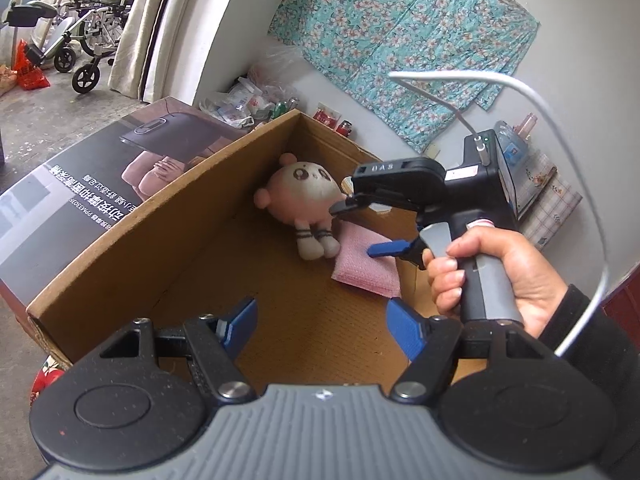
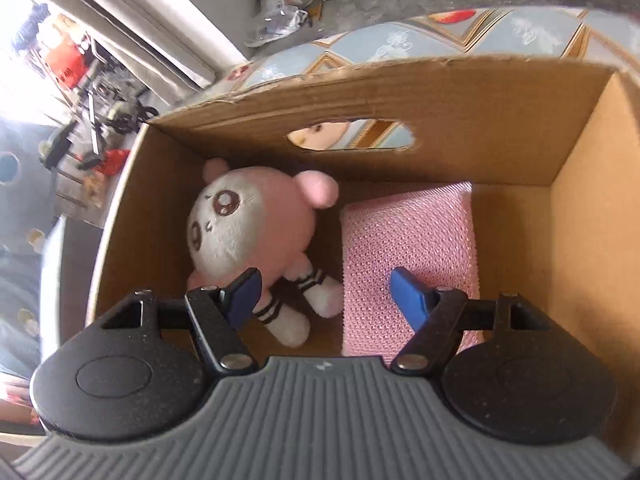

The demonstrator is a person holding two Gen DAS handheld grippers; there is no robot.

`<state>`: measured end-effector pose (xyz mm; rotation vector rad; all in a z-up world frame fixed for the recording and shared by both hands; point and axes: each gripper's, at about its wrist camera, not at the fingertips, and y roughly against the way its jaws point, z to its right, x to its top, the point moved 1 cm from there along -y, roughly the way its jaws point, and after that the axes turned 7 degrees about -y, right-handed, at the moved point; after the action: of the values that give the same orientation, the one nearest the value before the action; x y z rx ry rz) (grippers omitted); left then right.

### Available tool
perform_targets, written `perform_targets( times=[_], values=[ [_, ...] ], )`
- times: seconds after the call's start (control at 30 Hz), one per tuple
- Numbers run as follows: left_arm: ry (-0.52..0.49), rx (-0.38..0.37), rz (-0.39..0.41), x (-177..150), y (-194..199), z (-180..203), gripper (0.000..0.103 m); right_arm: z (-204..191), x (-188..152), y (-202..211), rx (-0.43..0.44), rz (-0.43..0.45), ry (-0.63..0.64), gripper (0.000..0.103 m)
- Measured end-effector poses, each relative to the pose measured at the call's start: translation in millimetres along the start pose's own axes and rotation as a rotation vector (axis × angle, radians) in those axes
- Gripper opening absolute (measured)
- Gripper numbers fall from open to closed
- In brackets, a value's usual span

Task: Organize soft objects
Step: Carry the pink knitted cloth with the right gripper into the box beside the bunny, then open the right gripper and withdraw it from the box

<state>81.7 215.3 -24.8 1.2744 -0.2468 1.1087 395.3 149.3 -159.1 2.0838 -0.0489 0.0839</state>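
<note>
An open cardboard box (image 1: 160, 248) (image 2: 480, 120) holds a pink and white plush toy (image 1: 304, 192) (image 2: 248, 224) lying on its back in the far corner. A pink mesh pad (image 1: 368, 272) (image 2: 412, 232) lies flat beside the toy. My right gripper (image 1: 362, 228) (image 2: 326, 284), held by a hand (image 1: 480, 264), points down into the box. It is open, with one finger over the toy's body and the other over the pad, pressing on neither. My left gripper (image 1: 324, 320) hovers open over the near end of the box with nothing between its fingers.
A large printed carton (image 1: 100, 184) stands against the box's left side. Plastic bags and bottles (image 1: 248, 100) lie by the wall, under a floral cloth (image 1: 400, 32). A wheelchair (image 1: 80, 40) stands far left. A patterned quilted surface (image 2: 400, 40) lies beyond the box. A white cable (image 1: 560, 120) loops from the right gripper.
</note>
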Motion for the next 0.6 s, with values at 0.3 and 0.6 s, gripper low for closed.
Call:
perform_targets(
  times=[0.3,0.6],
  values=[
    [0.0,0.019,-0.003,0.7,3.5,0.5,0.072,-10.1,-5.0,-4.1,0.093,-0.003,-0.037,0.072],
    [-0.008,0.02,0.006,0.2,10.6,4.7,0.072,8.0,2.6,61.4,0.16,0.083,-0.041,0.071]
  ],
)
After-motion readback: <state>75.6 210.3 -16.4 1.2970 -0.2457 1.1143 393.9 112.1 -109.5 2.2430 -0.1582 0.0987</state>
